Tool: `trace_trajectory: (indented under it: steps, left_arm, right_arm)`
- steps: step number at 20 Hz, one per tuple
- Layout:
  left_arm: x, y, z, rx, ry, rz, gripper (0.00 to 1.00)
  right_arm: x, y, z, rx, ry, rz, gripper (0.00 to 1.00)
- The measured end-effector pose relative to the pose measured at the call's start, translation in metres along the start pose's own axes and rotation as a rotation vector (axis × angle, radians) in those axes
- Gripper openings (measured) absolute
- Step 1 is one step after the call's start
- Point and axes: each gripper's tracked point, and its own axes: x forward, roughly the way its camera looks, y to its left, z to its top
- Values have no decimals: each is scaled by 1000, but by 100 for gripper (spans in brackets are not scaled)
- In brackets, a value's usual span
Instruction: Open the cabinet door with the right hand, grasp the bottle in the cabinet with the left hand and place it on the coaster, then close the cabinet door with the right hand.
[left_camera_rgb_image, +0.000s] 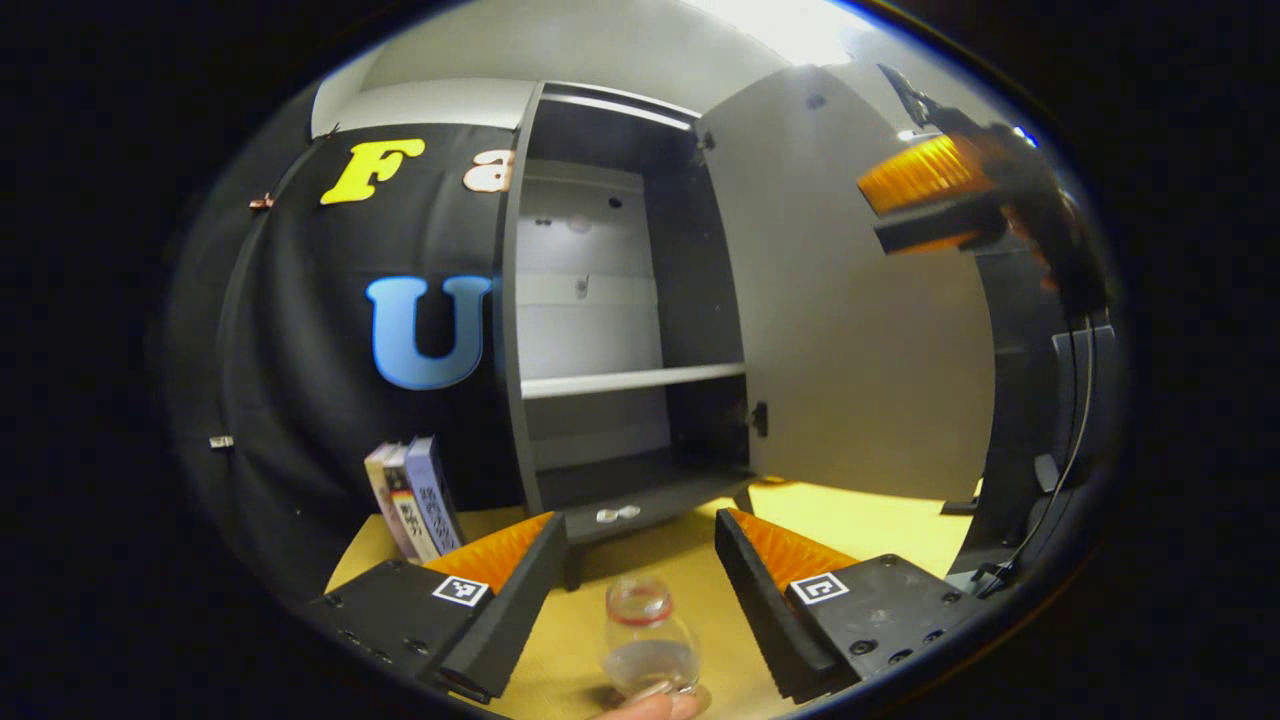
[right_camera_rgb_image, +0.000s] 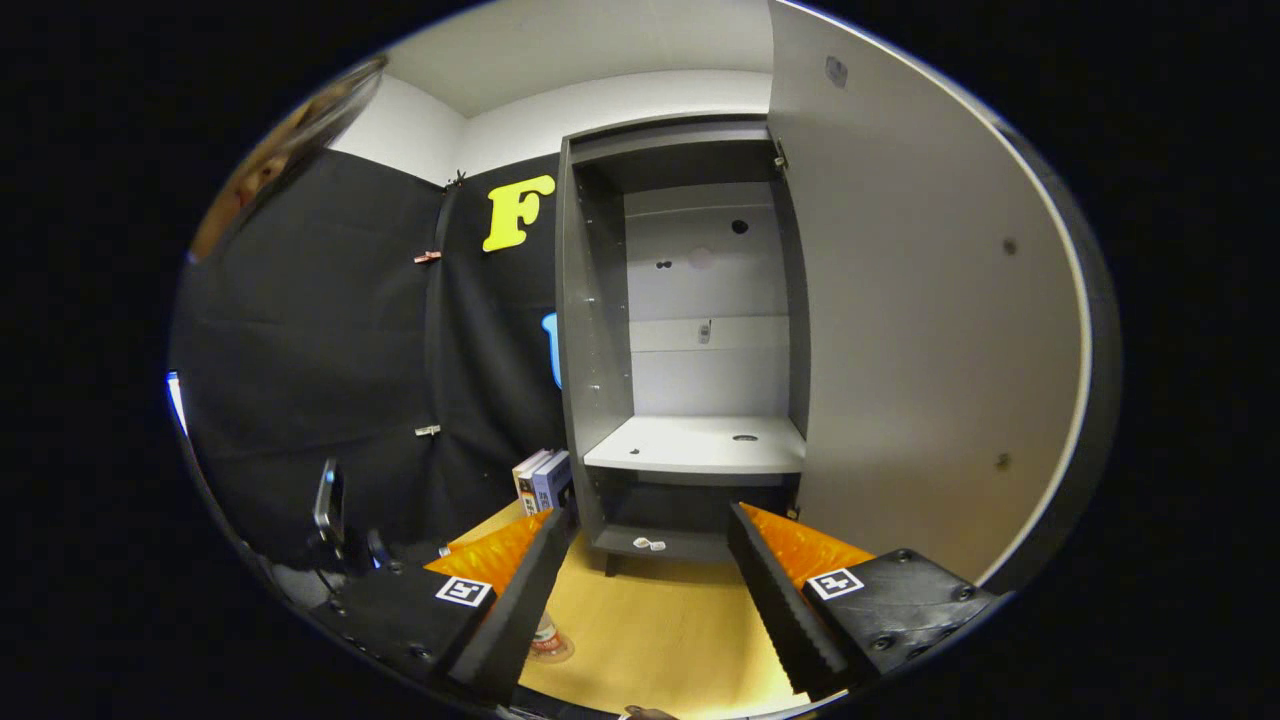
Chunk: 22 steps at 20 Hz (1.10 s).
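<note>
Cabinet (left_camera_rgb_image: 620, 300): grey, tall and narrow, standing on short legs on a yellow-tan table (left_camera_rgb_image: 880, 525) against the booth's black cloth wall. Its door (left_camera_rgb_image: 850, 300) is swung wide open to the right, showing a pale inner face; in the right gripper view the same door (right_camera_rgb_image: 920, 330) takes up the right side. Interior: pale back panel, one light shelf (left_camera_rgb_image: 630, 380) at mid height, dark floor beneath it; in the right gripper view the shelf (right_camera_rgb_image: 700, 445) is seen from above. Bottle (left_camera_rgb_image: 648, 640): small, clear glass, rounded body, red band at the neck, a little liquid in the bottom, standing upright on the table in front of the cabinet, outside it. In the left gripper view it sits low between the two fingers of the left gripper (left_camera_rgb_image: 640, 590), which are spread wide and do not touch it; a fingertip shows at the bottom edge beside its base. In the right gripper view the bottle (right_camera_rgb_image: 545, 640) is partly hidden behind that gripper's left finger, resting on a round coaster (right_camera_rgb_image: 556, 655). Right gripper (right_camera_rgb_image: 640, 590): fingers well apart, holding nothing, facing the open cabinet. From the left gripper view the right gripper (left_camera_rgb_image: 935, 195) appears high at the right, near the door's outer edge. Books (left_camera_rgb_image: 415, 495): a few, upright, just left of the cabinet's base.
</note>
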Motion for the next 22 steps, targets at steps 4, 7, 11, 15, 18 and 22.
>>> trace_trajectory:
  steps: [4,7,11,15,18,22]
  left_arm:
    - [-1,-23,63,-51,15,-66,93]
    - [4,-48,96,-134,51,-121,93]
    - [32,-55,131,-157,40,-66,94]
    - [63,-57,148,-147,19,20,92]
    - [75,-59,152,-110,11,80,94]
    - [81,-61,157,-103,11,128,94]
  right_arm:
    - [-55,-11,-2,28,41,-12,99]
    - [-92,-35,0,94,39,-45,95]
    - [-121,-112,17,45,-17,-182,94]
    - [-124,-171,49,82,-104,-222,100]
    - [-105,-191,64,85,-143,-159,91]
    - [-92,-209,65,88,-124,-55,100]
